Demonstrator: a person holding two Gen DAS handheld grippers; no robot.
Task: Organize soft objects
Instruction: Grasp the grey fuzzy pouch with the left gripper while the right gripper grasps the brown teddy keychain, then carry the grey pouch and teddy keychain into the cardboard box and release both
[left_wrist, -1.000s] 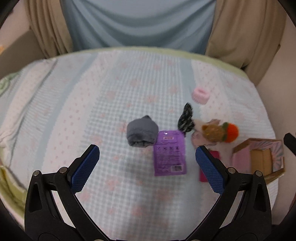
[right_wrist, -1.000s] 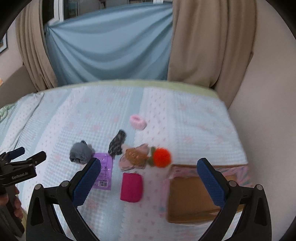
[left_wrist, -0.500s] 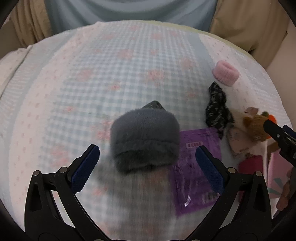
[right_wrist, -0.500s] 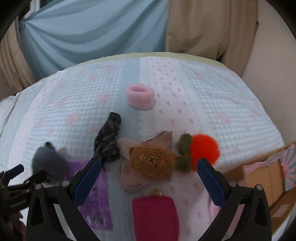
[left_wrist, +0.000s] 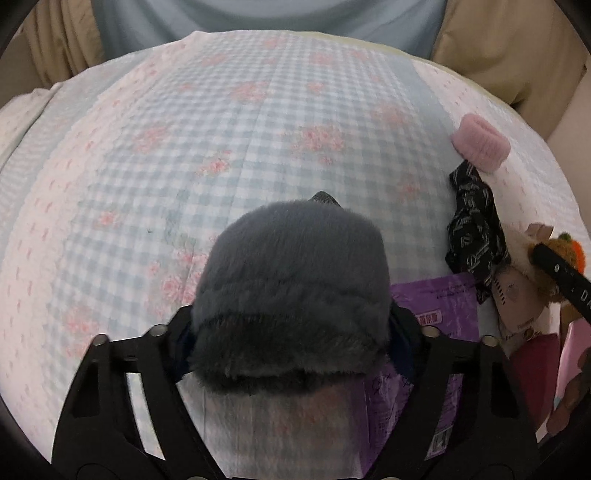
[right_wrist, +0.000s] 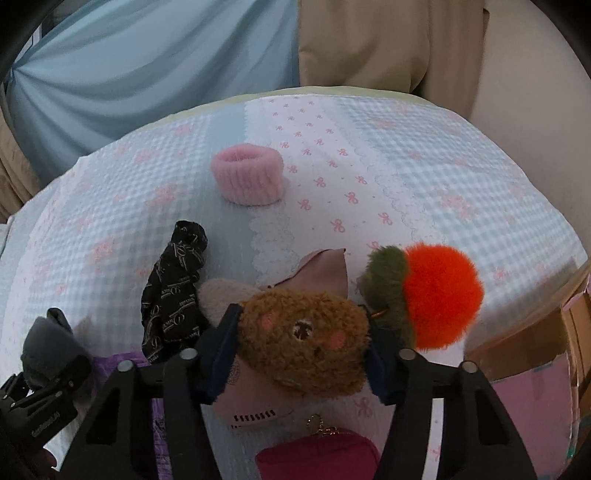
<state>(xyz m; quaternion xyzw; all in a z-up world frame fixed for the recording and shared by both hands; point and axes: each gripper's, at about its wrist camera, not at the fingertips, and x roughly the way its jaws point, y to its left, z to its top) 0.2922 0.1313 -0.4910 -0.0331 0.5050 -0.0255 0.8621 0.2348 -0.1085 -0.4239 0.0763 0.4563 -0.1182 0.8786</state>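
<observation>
My left gripper is shut on a grey furry bundle that lies on the checked bedspread. My right gripper is shut on a brown bear plush, which lies over a pale pink pouch. An orange pompom with a green top touches the bear's right side. A black patterned cloth lies to the left of the bear, and it also shows in the left wrist view. A pink fuzzy ring stands further back.
A purple packet lies under the grey bundle's right side. A magenta pouch lies near the front. An open cardboard box with pink sides stands at the right. Blue and beige curtains hang behind the bed.
Both grippers have moved forward and down and closed: the left one on the grey bundle, the right one on the bear plush. Both were open half a second ago.
</observation>
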